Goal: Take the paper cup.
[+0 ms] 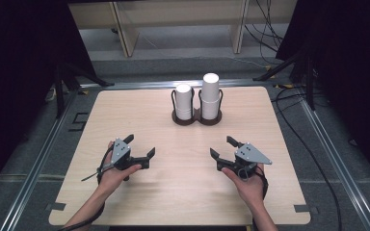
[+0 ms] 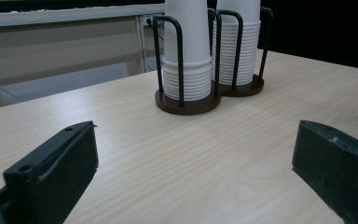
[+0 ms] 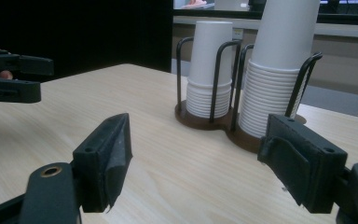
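a person's two hands hold the left gripper [image 1: 138, 146] and the right gripper [image 1: 223, 147] low over the near half of a pale wooden table [image 1: 135, 106], each one spread wide with nothing between its jaws. the left gripper sits toward the near left corner, the right gripper toward the near right corner, and bare wood lies between them. both point toward the far edge, turned a little inward. in the left gripper view its black jaws stand far apart at the bottom corners, wood grain showing between them; in the right gripper view the jaws [image 3: 193, 163] also stand apart, and the left gripper [image 3: 16, 77] shows farther off at the left edge. the cup holder [image 1: 196, 118], a dark brown base with black wire loops, stands well apart from both grippers, near the middle of the far edge. it carries two stacks of white paper cups, upside down and side by side: the short stack [image 1: 184, 102] on the left and the tall stack [image 1: 210, 95] on the right, seen from above. cables [image 1: 318, 163] trail over the grey floor past the right edge.
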